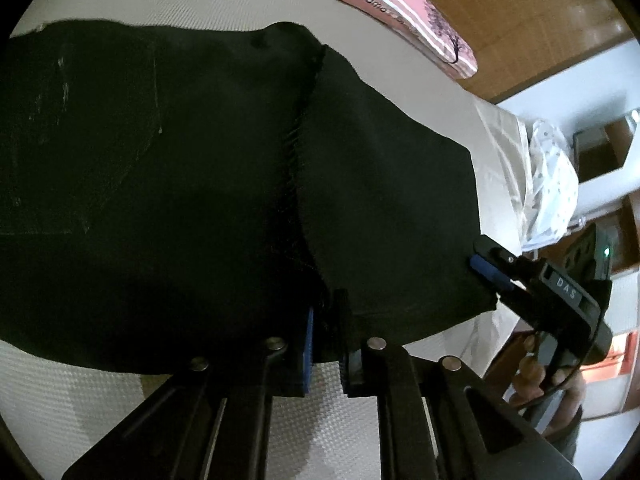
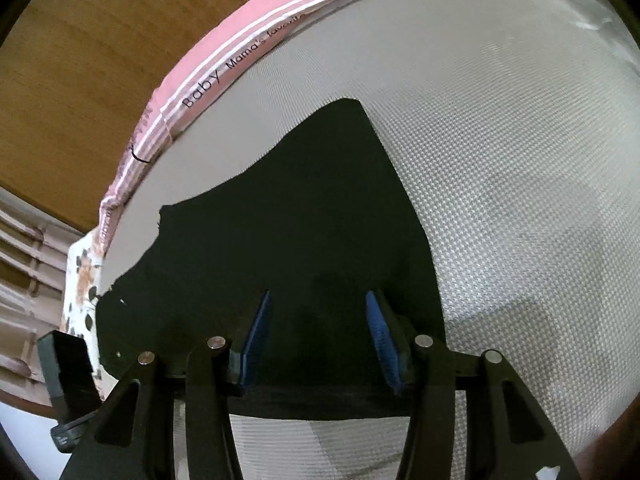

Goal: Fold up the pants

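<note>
The left gripper (image 1: 325, 344) pinches the near hem of the black pants (image 1: 200, 180), which lie flat on the white mattress (image 1: 100, 400). The right gripper (image 2: 316, 344) stands spread over the cloth, gripping nothing. A frayed seam runs away toward the pink sheet (image 1: 400, 4).

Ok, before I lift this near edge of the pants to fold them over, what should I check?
1. Left gripper clamped on the pants at their near edge: ok.
2. Right gripper gripping the cloth: not ok, its jaws stand open over the pants.
3. Both grippers at the same near edge: ok.
4. Bare mattress beyond the pants for the fold: ok.
5. Cloth lying smooth: cannot tell, too dark.
</note>
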Available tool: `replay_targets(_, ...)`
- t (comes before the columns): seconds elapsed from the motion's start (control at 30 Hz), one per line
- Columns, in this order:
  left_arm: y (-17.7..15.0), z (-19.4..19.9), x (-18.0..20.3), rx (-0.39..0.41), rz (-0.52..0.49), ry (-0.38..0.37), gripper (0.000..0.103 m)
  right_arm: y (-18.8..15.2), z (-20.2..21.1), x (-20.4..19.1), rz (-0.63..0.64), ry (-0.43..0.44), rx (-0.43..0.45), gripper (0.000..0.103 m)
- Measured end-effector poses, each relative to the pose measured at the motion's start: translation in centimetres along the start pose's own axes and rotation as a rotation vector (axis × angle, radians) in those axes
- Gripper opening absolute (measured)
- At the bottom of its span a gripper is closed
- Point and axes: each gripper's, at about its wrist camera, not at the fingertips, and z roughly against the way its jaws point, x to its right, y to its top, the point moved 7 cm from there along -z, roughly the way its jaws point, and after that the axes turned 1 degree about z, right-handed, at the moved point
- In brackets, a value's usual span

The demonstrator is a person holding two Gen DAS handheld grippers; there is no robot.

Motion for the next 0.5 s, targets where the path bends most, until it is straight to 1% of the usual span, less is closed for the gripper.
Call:
replay_targets(0.1, -0.2, 0.2, 0.0, 0.006, -0.011, 0.004, 0.016, -0.1, 0.0, -0.3, 0.019, -0.024, 0.002, 0.046)
replay_targets(0.17, -0.2, 0.6, 0.1, 0.022, -0.029, 0.016, 0.019, -0.2, -0.1, -0.9, 0.041, -0.040, 0.004, 0.048)
replay_targets(0.27, 0.0, 1.4, -0.2, 0.051, -0.059, 0.067, 0.021, -0.2, -1.2, -2.5, 0.083, -0.030, -0.029, 0.048)
replay_targets(0.4, 0.3, 4.3, -1.8, 0.135, -0.078, 0.117, 0.022, 0.6, -3.6, -5.5, 0.179, -0.073, -0.038, 0.048)
replay_targets(0.47, 0.5, 6.3, -3.3, 0.200, -0.071, 0.162, 0.024, 0.9, -4.6, -7.0, 0.221, -0.073, -0.051, 0.048)
replay_targets(0.5, 0.6, 7.3, -4.1, 0.232, -0.066, 0.187, 0.027, 1.1, -5.1, -7.8, 0.234, -0.071, -0.058, 0.048)
